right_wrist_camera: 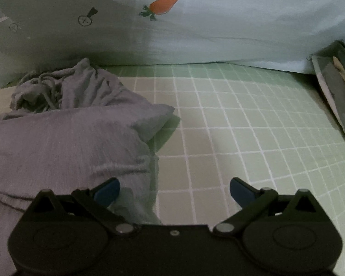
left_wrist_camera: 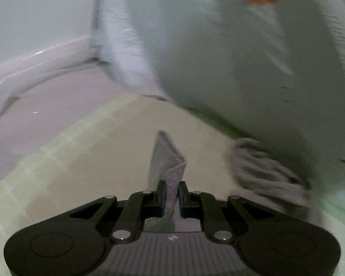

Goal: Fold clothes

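The left gripper (left_wrist_camera: 172,192) had its jaws drawn narrow on a fold of grey cloth that stood up between the pads, most likely a corner or hem of the grey garment (right_wrist_camera: 64,135) pinched so that it could be lifted and carried over for a fold. The right gripper (right_wrist_camera: 174,189) hung with its jaws spread wide and nothing between them, its left fingertip just over the near edge of the garment, which suggested it was placed to take a second hold. The garment itself lay bunched on the green checked sheet (right_wrist_camera: 230,138), toward the left of the right wrist view, with a tangle of drawstring cord (right_wrist_camera: 46,87) at its far end near the pale pillow (right_wrist_camera: 218,27) printed with a carrot (right_wrist_camera: 165,4). Only the left wrist view showed the pinch itself, and it also showed a wall and skirting board (left_wrist_camera: 41,57) beyond the bed, though the picture was blurred and the pillow and a grey bunch of cloth at the right were smeared. Only the right wrist view gave the garment's whole lie, the clear grid of the sheet, and a flat object at the right edge (right_wrist_camera: 335,87) that I could not identify.
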Demonstrator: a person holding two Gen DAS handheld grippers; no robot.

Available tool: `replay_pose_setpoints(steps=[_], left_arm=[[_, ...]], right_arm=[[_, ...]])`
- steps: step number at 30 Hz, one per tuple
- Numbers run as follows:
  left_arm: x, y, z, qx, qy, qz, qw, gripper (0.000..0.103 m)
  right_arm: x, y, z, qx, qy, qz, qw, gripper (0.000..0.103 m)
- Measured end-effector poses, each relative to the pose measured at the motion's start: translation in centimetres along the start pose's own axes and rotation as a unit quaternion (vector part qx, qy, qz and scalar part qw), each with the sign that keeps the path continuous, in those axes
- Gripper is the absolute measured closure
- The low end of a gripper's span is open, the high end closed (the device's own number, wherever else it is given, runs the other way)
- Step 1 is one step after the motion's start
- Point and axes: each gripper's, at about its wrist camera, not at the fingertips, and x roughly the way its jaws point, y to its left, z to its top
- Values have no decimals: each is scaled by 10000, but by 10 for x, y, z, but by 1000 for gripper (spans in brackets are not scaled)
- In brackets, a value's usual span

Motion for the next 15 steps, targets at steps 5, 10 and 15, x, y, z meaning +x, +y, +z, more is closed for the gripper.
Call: replay_pose_setpoints(steps=[5, 10, 15], left_arm=[[-14, -79, -29, 502, 237, -902, 9944, 90], [-22, -130, -59, 1232, 659, -1029, 9848, 63], [-36, -122, -62, 1299, 588, -655, 9876, 23]], right_arm=[[-15, -16, -11, 86, -149, 98, 9998, 0], [-25, -30, -16, 212, -286, 156, 9992, 0], [-31, -29, -11, 282, -533, 354, 9975, 0]])
